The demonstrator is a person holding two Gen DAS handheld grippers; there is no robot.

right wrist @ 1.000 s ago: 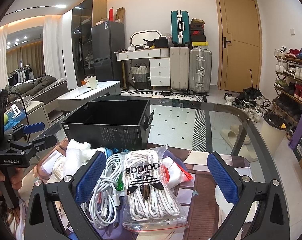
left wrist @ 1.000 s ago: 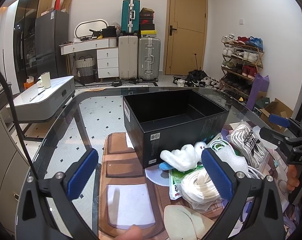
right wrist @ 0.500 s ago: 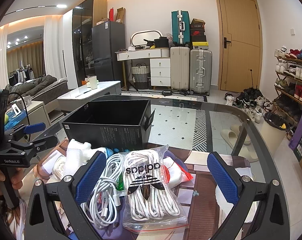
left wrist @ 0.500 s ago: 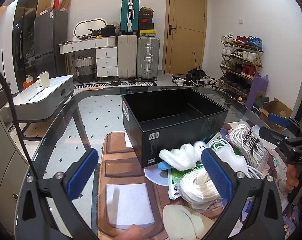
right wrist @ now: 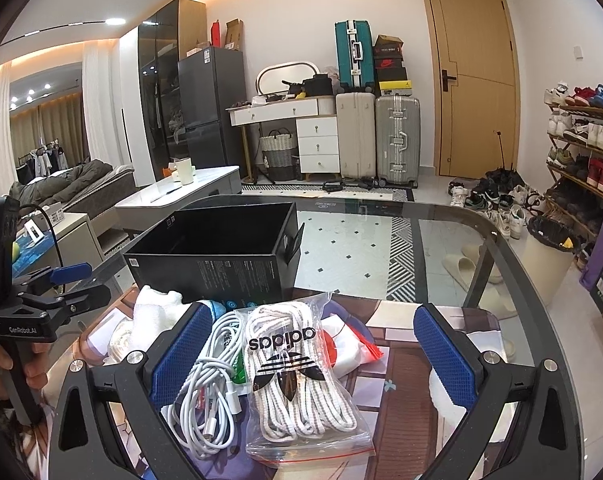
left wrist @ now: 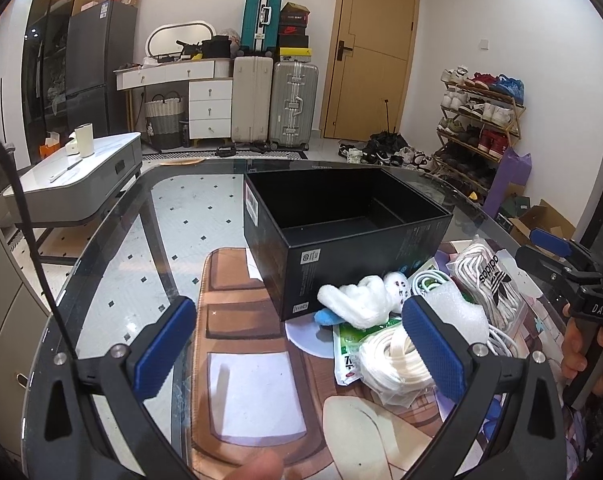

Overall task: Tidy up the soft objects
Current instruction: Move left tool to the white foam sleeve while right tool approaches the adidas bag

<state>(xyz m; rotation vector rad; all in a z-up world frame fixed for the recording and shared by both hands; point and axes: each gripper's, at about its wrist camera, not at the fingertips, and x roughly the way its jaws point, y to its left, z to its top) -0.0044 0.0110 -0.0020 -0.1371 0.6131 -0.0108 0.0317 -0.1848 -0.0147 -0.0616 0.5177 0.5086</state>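
The right gripper is spread wide and holds nothing, poised above the bagged white laces and the white cable bundle near the glass table's front edge; the left gripper is likewise wide apart and empty. Beyond the pile, toward the table's centre, the open black box stands upright, the white cloth touching its near wall.

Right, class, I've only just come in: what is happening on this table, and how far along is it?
A person holds a two-finger gripper in each hand over a glass table. Both the left gripper and the right gripper have their jaws open and hold nothing. The black box looks empty. The soft items lie in a pile beside it: a bag of white laces, a white cable, a white cloth. Sorting seems not yet begun.
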